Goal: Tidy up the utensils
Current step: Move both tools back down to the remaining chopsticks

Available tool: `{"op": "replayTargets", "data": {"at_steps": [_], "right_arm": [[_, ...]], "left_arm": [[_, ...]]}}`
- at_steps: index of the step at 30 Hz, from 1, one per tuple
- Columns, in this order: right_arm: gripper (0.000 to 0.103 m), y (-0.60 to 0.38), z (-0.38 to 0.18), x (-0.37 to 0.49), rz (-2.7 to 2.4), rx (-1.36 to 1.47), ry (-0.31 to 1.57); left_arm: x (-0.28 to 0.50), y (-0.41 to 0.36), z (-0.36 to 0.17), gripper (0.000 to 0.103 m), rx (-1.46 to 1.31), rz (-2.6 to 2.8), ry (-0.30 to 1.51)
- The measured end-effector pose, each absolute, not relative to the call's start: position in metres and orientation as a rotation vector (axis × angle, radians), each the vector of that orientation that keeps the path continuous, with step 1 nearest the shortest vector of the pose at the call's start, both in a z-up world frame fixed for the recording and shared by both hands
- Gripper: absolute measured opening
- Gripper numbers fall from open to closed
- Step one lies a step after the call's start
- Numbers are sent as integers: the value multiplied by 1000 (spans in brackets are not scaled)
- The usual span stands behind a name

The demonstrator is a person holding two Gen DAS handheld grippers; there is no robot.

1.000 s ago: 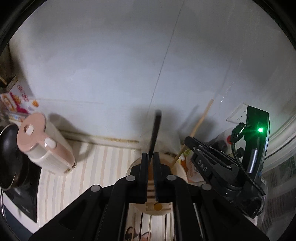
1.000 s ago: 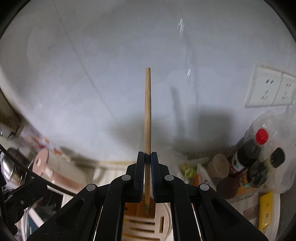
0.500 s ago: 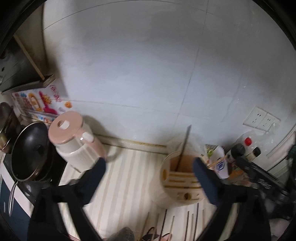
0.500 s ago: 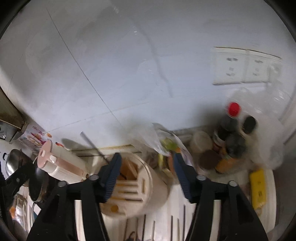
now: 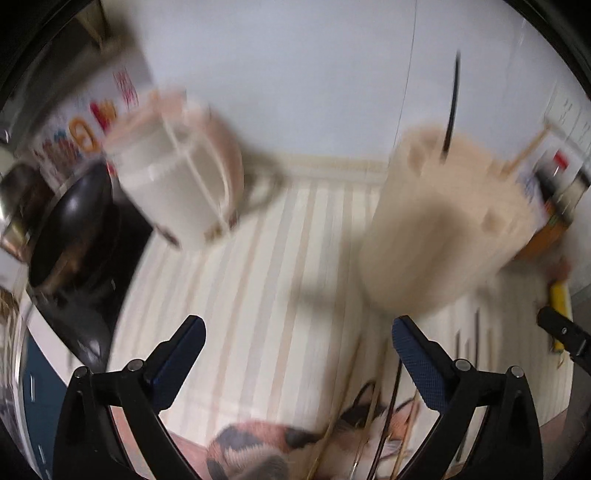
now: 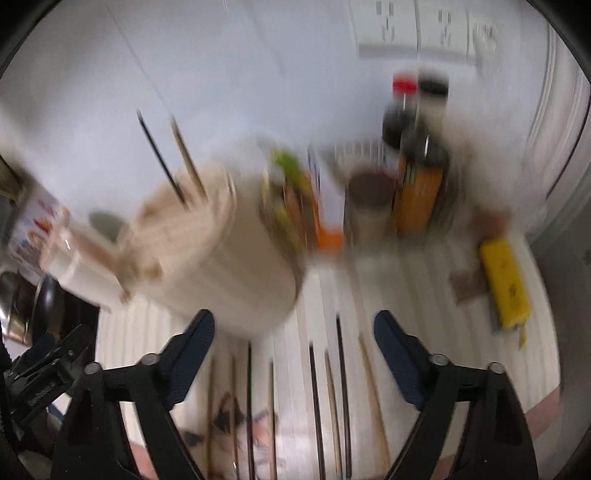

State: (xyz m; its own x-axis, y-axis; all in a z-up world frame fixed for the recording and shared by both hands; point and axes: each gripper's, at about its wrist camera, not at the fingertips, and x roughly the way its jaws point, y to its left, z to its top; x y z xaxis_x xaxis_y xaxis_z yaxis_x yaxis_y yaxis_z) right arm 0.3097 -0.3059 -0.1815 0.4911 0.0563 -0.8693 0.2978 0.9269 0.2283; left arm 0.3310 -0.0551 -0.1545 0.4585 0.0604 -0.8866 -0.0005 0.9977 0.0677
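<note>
We see the left gripper (image 5: 297, 338) with its two blue-padded fingers (image 5: 184, 341) spread wide and nothing between them, held above the cream striped table mat (image 5: 258, 280). The right gripper (image 6: 293, 332) is likewise spread apart and empty, its blue pads (image 6: 197, 338) standing over a row of loose chopsticks (image 6: 341, 387), some dark and some pale wood, that lie side by side on the same mat and run toward the camera.

Just beyond both grippers stands the round beige utensil holder with slotted wooden top (image 6: 221, 254), blurred in both views. A thin black chopstick (image 6: 160, 157) and a pale wooden chopstick (image 6: 188, 160) stand upright in it, close together; in the left view the black one (image 5: 451, 107) rises from the holder's (image 5: 443, 229) top.

To the holder's left we find a pink-and-white lidded jug (image 5: 173, 173) and, further left, a dark frying pan (image 5: 70, 225). To its right a cluster of dark sauce bottles (image 6: 417, 147) stands against the white wall, near a double wall socket (image 6: 417, 33). A flat yellow packet (image 6: 504, 282) lies on the mat to the right of the bottles.
</note>
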Motion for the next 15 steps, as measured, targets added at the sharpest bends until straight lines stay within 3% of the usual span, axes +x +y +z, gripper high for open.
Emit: {"op": "replayTargets", "data": {"at_steps": [2,3,7,8,10,13,15], "right_arm": [[42,-302,-213,307,-137,387,1136],[38,-300,-225,305,-130,396,1160],[17,-291,-271,298,-110,403,1266],[14,-289,-280,297,-104,406,1288],[10,-286,-292,296,-99,405,1318],[10,-281,-307,298,-93,399,1363],[10,-279,-317,299,-101,385,1389]], "left_arm": [[328,-55,-180,100,73,36,1149],[326,-56,-194,100,86,27,1176],[323,-67,-239,73,117,-35,1292],[322,-71,-250,66,121,-46,1322],[322,-77,-271,64,147,-64,1370],[321,-84,-296,62,196,-70,1413],[320,-87,-307,55,230,-69,1430]]}}
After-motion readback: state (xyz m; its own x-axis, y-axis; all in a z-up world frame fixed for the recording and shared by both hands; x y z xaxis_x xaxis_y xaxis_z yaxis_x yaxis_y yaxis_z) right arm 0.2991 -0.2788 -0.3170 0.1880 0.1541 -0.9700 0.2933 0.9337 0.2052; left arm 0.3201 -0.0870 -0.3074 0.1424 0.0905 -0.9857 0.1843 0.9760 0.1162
